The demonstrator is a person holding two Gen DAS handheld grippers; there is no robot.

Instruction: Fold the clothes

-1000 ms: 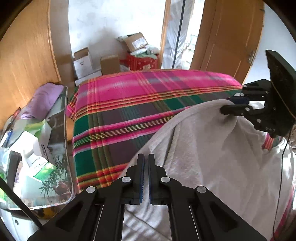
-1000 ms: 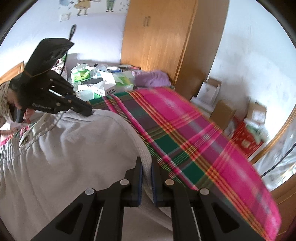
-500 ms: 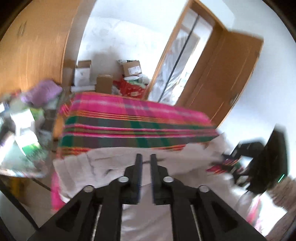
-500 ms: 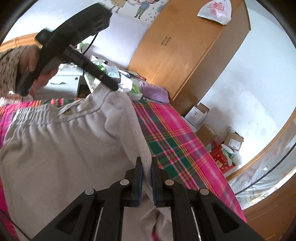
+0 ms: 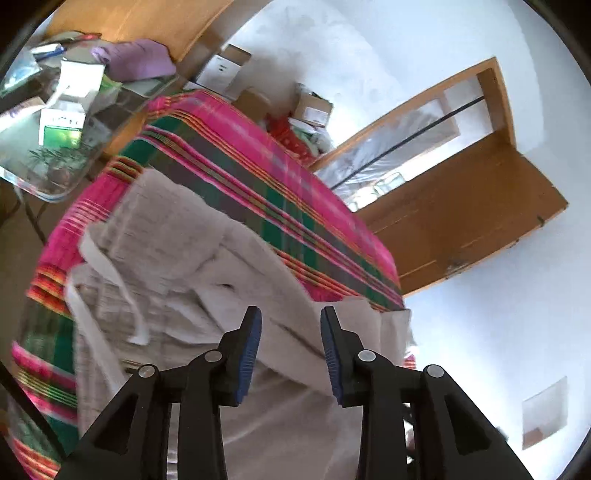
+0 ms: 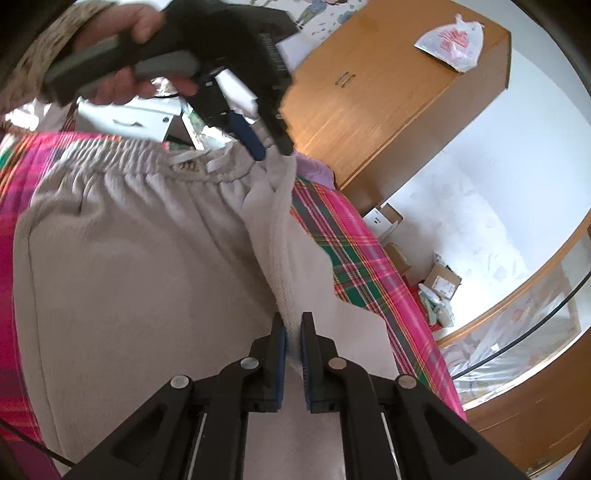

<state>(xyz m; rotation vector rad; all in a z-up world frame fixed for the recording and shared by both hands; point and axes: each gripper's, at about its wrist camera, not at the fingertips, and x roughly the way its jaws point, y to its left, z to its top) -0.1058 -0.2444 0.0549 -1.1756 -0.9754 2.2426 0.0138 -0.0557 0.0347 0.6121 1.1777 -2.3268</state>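
Beige trousers (image 6: 129,258) with a gathered elastic waistband (image 6: 129,162) lie spread on the pink and green plaid bedspread (image 6: 369,266). My right gripper (image 6: 292,325) is shut on a raised ridge of the trousers' side seam. In the right wrist view, a hand (image 6: 140,22) holds my left gripper (image 6: 273,151) right at the waistband's corner, its jaws apart. Seen from the left wrist, the left gripper (image 5: 290,317) is open, with rumpled trousers (image 5: 177,251) and loose drawstrings just beyond its fingers on the bedspread (image 5: 236,155).
A glass side table (image 5: 55,122) crowded with boxes stands beside the bed, a purple cloth (image 5: 136,61) on it. Cardboard boxes (image 5: 229,66) sit by the far wall. A wooden wardrobe (image 6: 388,103) and an open door (image 5: 461,214) flank the bed.
The left gripper has opened and let go of the waistband. The trousers have come down onto the bed, and both cameras have tilted. The right gripper keeps its hold.
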